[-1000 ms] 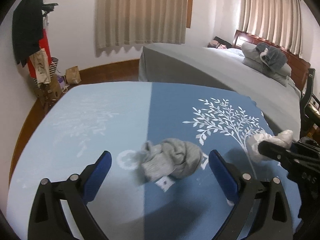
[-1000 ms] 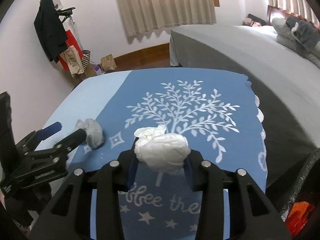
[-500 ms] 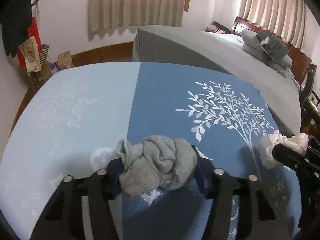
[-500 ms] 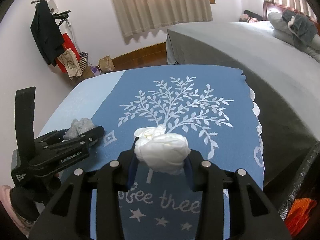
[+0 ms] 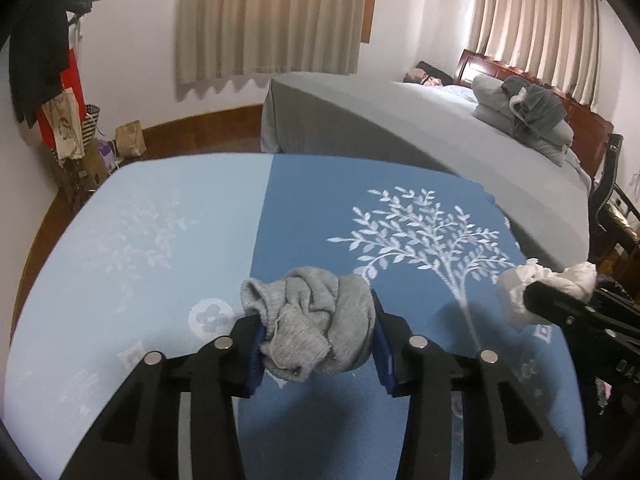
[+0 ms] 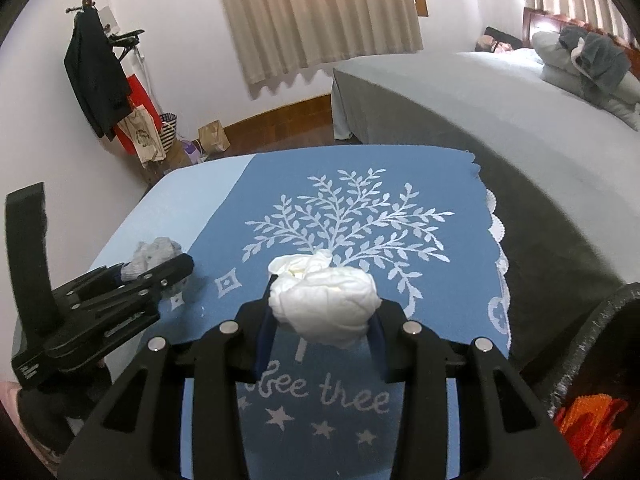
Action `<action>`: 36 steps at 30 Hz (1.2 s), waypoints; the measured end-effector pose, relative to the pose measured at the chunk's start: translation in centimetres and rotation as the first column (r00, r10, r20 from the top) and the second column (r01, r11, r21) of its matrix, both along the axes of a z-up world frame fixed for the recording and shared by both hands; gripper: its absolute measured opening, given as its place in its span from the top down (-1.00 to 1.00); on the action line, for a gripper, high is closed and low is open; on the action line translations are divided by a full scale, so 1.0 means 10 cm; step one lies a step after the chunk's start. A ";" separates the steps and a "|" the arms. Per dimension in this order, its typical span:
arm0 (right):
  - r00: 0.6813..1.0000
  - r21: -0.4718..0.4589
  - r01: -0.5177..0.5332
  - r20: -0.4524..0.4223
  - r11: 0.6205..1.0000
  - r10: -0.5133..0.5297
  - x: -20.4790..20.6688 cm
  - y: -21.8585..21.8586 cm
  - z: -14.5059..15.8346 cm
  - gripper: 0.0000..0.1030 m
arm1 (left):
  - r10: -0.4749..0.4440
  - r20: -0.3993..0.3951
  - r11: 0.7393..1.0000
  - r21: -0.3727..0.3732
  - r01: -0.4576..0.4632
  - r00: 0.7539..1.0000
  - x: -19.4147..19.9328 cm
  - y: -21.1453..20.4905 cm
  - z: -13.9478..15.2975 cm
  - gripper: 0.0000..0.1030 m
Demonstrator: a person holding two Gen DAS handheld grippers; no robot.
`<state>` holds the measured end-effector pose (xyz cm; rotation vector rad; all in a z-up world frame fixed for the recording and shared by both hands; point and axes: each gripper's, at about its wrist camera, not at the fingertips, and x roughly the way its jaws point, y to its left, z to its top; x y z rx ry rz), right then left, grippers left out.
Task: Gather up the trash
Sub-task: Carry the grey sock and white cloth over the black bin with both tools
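Left gripper [image 5: 318, 354], jaws just closing, clamps a crumpled grey knit sock [image 5: 316, 322] between blue pads. Right gripper [image 6: 322, 338] pinches a wadded white tissue [image 6: 324, 304].

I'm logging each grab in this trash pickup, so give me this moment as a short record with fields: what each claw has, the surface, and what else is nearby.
left claw: jaws have just been closing, now clamped on the grey cloth wad
right claw: clamped on the white tissue wad
surface: blue tablecloth with a white tree print
trash left on the cloth: none visible
behind: grey bed, beige curtains
lower right, right wrist view: dark bin rim, something orange inside
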<state>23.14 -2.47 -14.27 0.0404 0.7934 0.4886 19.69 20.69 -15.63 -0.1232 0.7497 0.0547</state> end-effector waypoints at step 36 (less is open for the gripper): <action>0.983 0.039 0.069 0.166 0.997 -0.074 -1.18 -0.96 0.98 0.26 | -0.118 0.125 0.993 0.015 0.117 0.985 -0.92 -0.90 0.88 0.15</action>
